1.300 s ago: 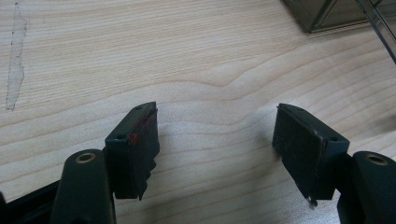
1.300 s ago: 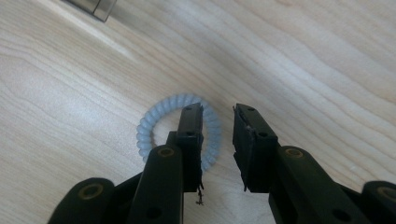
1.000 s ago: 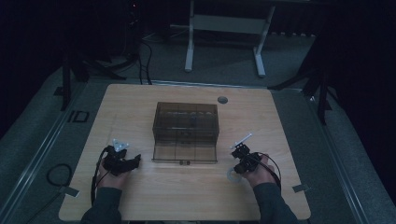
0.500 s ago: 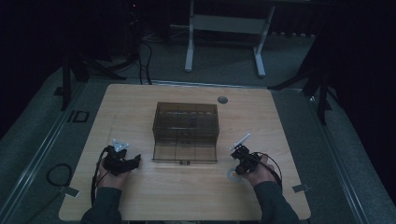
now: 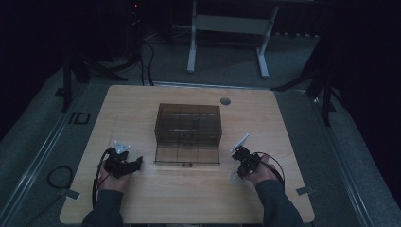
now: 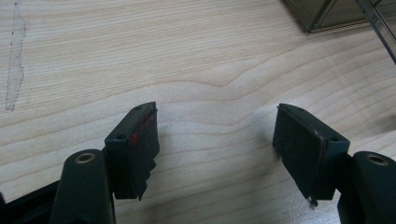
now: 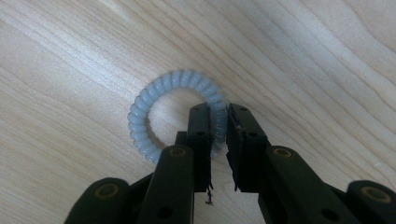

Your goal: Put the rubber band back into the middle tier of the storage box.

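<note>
A pale blue coiled plastic hair ring (image 7: 175,114) is pinched by the just-closing right gripper (image 7: 218,116), one jaw inside its loop; the left gripper (image 6: 217,135) is held spread.

Floor marking: the letters "ID" (image 5: 78,117), dark on the grey floor just left of the surface (image 5: 142,101), seen in the high view.
Surface: no readable text.
Tools: no brand or number readable.

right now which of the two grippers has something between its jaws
The right gripper: its jaws have just been closing and now pinch one side of the pale blue spiral hair tie. The left gripper stands open over bare table.
</note>
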